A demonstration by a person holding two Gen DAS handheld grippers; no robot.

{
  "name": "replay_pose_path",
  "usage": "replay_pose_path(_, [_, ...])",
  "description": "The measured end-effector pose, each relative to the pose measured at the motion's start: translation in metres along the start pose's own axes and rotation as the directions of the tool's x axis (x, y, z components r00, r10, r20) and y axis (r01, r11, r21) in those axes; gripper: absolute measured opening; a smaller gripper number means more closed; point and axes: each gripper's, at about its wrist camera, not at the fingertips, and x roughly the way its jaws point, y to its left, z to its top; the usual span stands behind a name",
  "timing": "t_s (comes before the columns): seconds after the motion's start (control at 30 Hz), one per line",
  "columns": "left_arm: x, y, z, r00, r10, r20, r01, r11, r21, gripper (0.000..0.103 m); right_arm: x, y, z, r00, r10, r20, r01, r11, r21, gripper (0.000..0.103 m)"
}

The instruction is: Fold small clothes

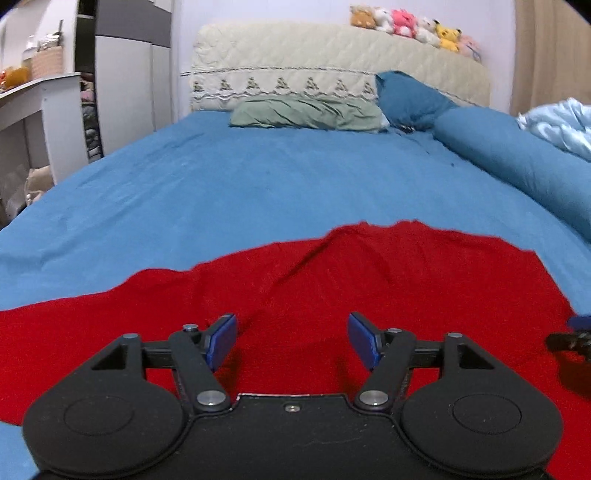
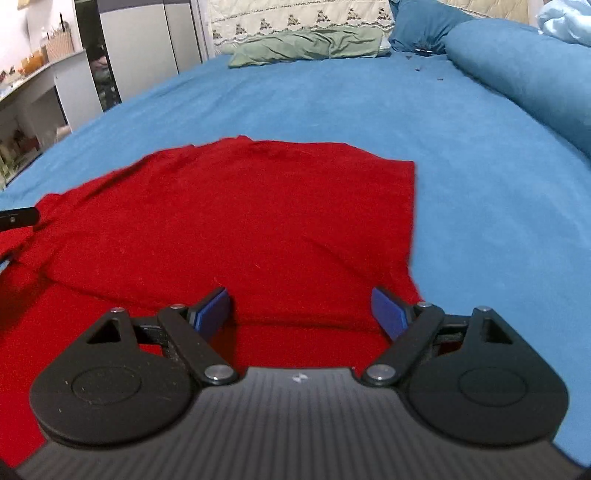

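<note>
A red garment (image 1: 332,280) lies spread on the blue bed sheet (image 1: 221,177). It also shows in the right wrist view (image 2: 240,221), with a folded layer on top and a straight right edge. My left gripper (image 1: 292,341) is open and empty, just above the red cloth. My right gripper (image 2: 302,314) is open and empty, above the garment's near right part. The right gripper's tip shows at the right edge of the left wrist view (image 1: 572,339). The left gripper's tip shows at the left edge of the right wrist view (image 2: 18,218).
A green pillow (image 1: 306,114) and a blue pillow (image 1: 410,98) lie at the headboard (image 1: 332,55). A rolled blue duvet (image 1: 517,162) runs along the right side. Plush toys (image 1: 413,27) sit on the headboard. Shelves and a cabinet (image 1: 44,110) stand to the left.
</note>
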Motion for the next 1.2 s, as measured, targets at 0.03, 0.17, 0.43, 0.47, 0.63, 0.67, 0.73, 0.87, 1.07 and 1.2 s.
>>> replay_pose_path(0.03, [0.001, 0.001, -0.002, 1.0, -0.008, 0.0, 0.008, 1.0, 0.006, 0.071, -0.004, 0.0, 0.001, 1.0, 0.007, -0.007, -0.007, 1.0, -0.01, 0.099])
replay_pose_path(0.17, [0.015, 0.005, -0.003, 1.0, -0.019, -0.014, 0.019, 1.0, -0.005, 0.072, -0.008, 0.004, 0.022, 0.997, 0.062, 0.039, -0.061, 0.998, -0.017, 0.1])
replay_pose_path(0.43, [0.048, 0.044, -0.005, 0.996, 0.025, -0.09, -0.034, 0.994, -0.103, 0.088, 0.078, -0.007, 0.072, 0.998, -0.059, 0.004, 0.059, 0.998, 0.03, 0.1])
replay_pose_path(0.47, [0.048, 0.048, -0.005, 0.996, 0.011, -0.087, -0.021, 0.993, -0.118, 0.088, 0.084, -0.012, 0.076, 0.997, -0.071, 0.007, 0.07, 0.996, 0.051, 0.103])
replay_pose_path(0.63, [0.03, 0.051, -0.001, 0.997, 0.006, -0.075, -0.016, 0.991, -0.135, 0.088, 0.084, -0.013, 0.087, 0.997, -0.079, 0.014, 0.078, 0.994, 0.071, 0.103])
replay_pose_path(0.67, [0.019, 0.052, 0.003, 0.998, 0.003, -0.062, -0.012, 0.989, -0.147, 0.088, 0.078, -0.009, 0.086, 0.997, -0.07, 0.021, 0.069, 0.995, 0.067, 0.103])
replay_pose_path(0.73, [-0.006, 0.057, 0.009, 0.999, 0.018, -0.044, -0.025, 0.986, -0.167, 0.088, 0.051, 0.002, 0.087, 0.997, -0.04, 0.06, 0.036, 0.998, 0.059, 0.103])
replay_pose_path(0.87, [-0.065, 0.074, 0.028, 0.999, 0.043, 0.012, -0.04, 0.98, -0.193, 0.1, -0.014, 0.032, 0.094, 0.987, 0.007, 0.16, -0.007, 1.0, 0.003, 0.103])
replay_pose_path(1.07, [-0.136, 0.114, 0.044, 0.989, 0.138, 0.054, -0.12, 0.958, -0.26, 0.103, -0.098, 0.097, 0.101, 0.972, 0.069, 0.226, -0.05, 0.995, -0.091, 0.103])
replay_pose_path(1.2, [-0.156, 0.156, 0.036, 0.969, 0.246, 0.027, -0.225, 0.922, -0.316, 0.103, -0.115, 0.141, 0.099, 0.973, 0.122, 0.196, -0.105, 0.99, -0.093, 0.103])
